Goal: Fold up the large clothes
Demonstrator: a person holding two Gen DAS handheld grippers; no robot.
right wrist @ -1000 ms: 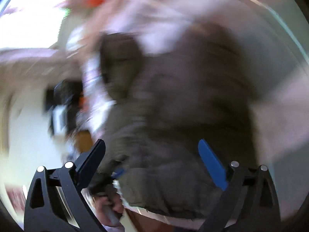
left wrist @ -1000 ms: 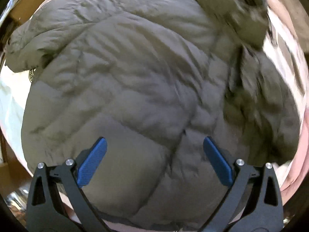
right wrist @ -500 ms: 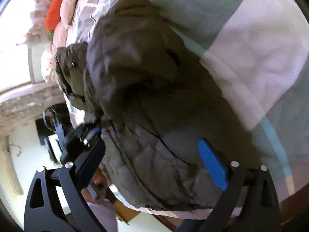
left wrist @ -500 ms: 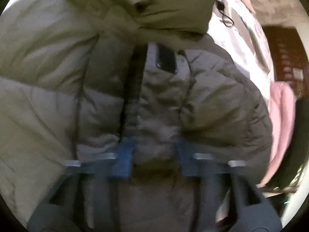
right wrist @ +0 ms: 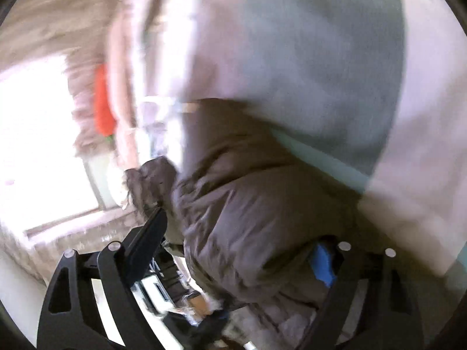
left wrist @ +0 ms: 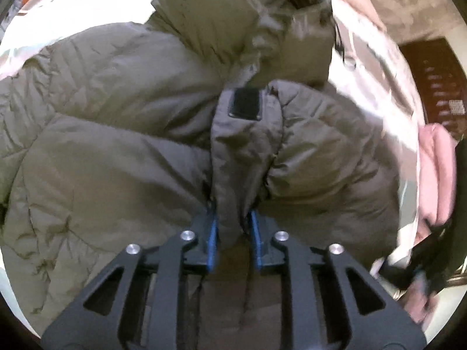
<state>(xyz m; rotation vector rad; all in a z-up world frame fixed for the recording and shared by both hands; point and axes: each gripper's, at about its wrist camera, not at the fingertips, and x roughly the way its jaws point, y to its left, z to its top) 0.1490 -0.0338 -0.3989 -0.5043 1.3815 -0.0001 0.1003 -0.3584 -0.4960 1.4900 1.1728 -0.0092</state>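
An olive-grey puffer jacket (left wrist: 116,134) lies on a pale bedspread (left wrist: 376,87), with its hood (left wrist: 239,20) at the top. My left gripper (left wrist: 232,224) is shut on the jacket's front placket, a strip with a black patch (left wrist: 245,102) higher up. In the blurred right wrist view the same jacket (right wrist: 256,204) bulges between the fingers of my right gripper (right wrist: 239,239), which stands wide open around it; the blue pad (right wrist: 322,265) on the right finger is partly buried behind fabric.
A pink garment (left wrist: 436,172) lies at the bed's right edge, with a dark wooden door (left wrist: 432,81) behind. The right wrist view shows grey and lilac bedspread blocks (right wrist: 306,58), an orange object (right wrist: 103,102) and a bright window (right wrist: 38,151).
My left gripper went from wide open over the jacket's back to shut on the front placket. My right gripper stayed open and pushed further in around the jacket's bulk.
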